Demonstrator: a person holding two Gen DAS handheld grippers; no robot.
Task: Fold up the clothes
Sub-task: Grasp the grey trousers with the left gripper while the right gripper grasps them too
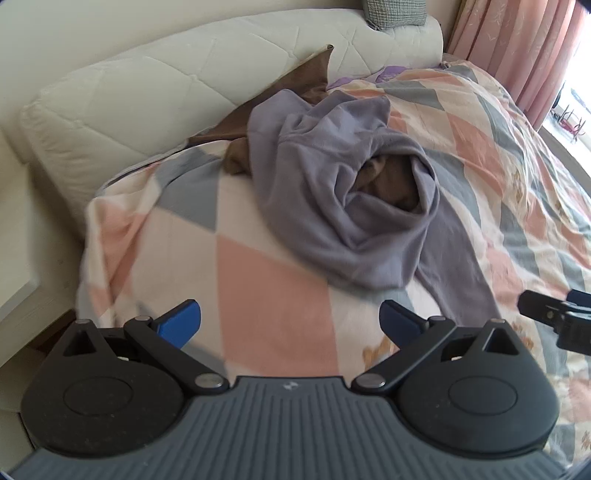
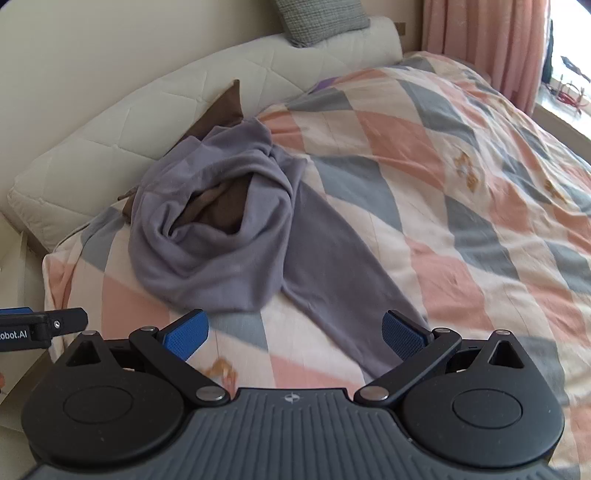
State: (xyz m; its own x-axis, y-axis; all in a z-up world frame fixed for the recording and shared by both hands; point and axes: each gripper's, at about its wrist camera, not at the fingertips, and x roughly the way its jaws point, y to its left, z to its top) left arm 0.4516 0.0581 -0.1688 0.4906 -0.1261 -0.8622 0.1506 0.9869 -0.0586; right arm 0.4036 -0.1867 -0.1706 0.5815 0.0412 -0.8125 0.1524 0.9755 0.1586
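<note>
A crumpled grey-lilac garment (image 1: 325, 192) (image 2: 221, 229) lies on the bed near the headboard, one long sleeve or leg (image 2: 332, 288) trailing toward me. A brown garment (image 1: 388, 181) (image 2: 218, 210) is bundled inside its folds and also sticks out behind it. My left gripper (image 1: 290, 325) hovers open over the quilt, short of the pile, nothing between its blue pads. My right gripper (image 2: 295, 334) is open too, its right pad (image 2: 402, 336) just above the trailing grey end. Each gripper shows at the edge of the other's view.
A checked pink, grey and cream quilt (image 2: 461, 184) covers the bed. A cream padded headboard (image 1: 166, 92) runs behind the pile, with a grey cushion (image 2: 321, 18) on top. Pink curtains (image 1: 517, 40) and a bright window lie to the right. The bed edge drops off at left.
</note>
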